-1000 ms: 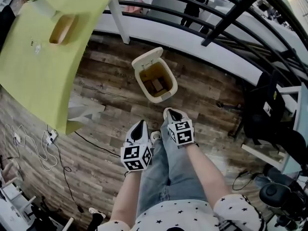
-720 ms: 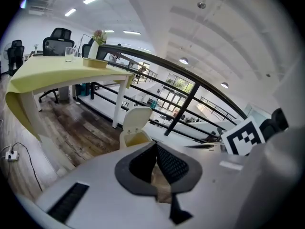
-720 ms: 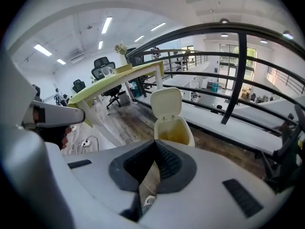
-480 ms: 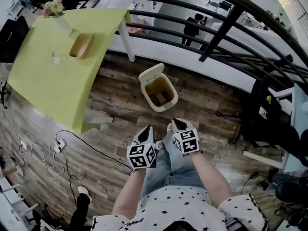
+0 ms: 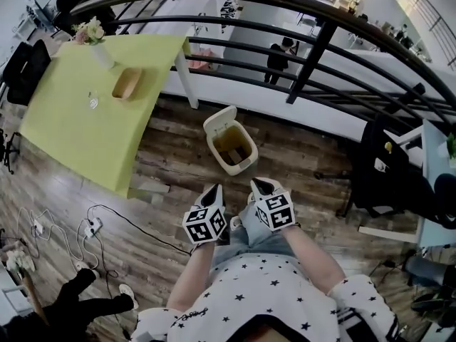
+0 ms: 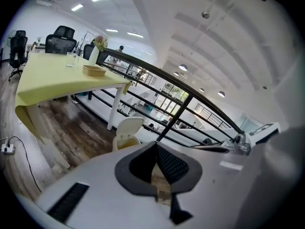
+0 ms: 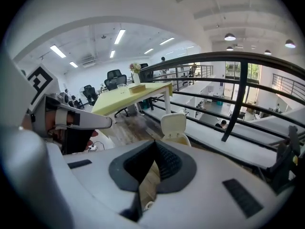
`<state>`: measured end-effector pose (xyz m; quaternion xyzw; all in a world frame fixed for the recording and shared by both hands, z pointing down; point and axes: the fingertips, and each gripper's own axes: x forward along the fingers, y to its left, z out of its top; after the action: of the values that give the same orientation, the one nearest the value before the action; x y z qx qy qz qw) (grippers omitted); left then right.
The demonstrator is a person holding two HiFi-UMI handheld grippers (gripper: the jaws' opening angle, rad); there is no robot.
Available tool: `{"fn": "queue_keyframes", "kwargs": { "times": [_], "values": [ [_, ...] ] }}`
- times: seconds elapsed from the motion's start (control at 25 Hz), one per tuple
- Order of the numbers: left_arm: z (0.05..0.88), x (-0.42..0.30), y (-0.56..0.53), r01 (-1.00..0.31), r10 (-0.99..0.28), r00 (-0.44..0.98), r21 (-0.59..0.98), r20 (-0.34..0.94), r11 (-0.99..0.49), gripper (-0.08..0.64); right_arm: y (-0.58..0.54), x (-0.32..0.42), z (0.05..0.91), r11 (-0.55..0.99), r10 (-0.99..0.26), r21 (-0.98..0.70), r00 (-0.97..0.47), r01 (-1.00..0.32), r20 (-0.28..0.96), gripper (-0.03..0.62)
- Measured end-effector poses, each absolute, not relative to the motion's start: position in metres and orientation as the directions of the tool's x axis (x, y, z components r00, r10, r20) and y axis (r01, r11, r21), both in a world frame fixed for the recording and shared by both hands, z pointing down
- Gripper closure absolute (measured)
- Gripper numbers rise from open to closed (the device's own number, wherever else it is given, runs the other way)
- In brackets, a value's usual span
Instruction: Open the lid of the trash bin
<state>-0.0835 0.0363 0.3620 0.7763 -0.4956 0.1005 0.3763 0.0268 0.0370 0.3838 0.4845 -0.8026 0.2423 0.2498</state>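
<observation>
since the lid (image 5: 219, 119) is already standing upright at the back of the bin (image 5: 229, 167), the opening step is reading as complete. the bin is sitting on the floor (image 5: 299, 141) between the table (image 5: 85, 112) and the railing (image 5: 306, 63), well ahead of both grippers. the left gripper (image 5: 213, 189) and right gripper (image 5: 261, 185) are hovering near the person's body, each with jaws pressed together and gripping nothing. if the lid is needing more travel, push its front edge back toward the hinge gently; the bin is probably light and could tip.
</observation>
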Motion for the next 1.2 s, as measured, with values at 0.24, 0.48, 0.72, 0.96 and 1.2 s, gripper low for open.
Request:
{"fn": "queue_keyframes", "kwargs": {
  "times": [0.24,0.48,0.72,0.96,1.2],
  "values": [
    [0.345,-0.080,0.048,-0.839,-0.694,0.502,0.486,0.516,-0.245,0.548,0.042,0.028,0.353,0.434,-0.684,-0.132,-0.421,-0.891,0.595,0.598],
    [0.323,-0.083,0.044,-0.841,-0.709,0.507,0.462,0.490,-0.281,0.548,0.043,0.025,0.326,0.458,-0.711,-0.111,-0.438,-0.882,0.550,0.598],
    [0.309,-0.085,0.044,-0.854,-0.733,0.492,0.422,0.470,-0.303,0.548,0.045,0.025,0.307,0.472,-0.732,-0.108,-0.458,-0.875,0.504,0.598],
    [0.304,-0.083,0.045,-0.859,-0.742,0.488,0.403,0.459,-0.315,0.548,0.051,0.022,0.302,0.476,-0.738,-0.126,-0.473,-0.871,0.482,0.598],
    [0.306,-0.082,0.051,-0.860,-0.742,0.487,0.400,0.461,-0.316,0.548,0.056,0.021,0.298,0.475,-0.737,-0.165,-0.493,-0.864,0.462,0.598]
  ]
}}
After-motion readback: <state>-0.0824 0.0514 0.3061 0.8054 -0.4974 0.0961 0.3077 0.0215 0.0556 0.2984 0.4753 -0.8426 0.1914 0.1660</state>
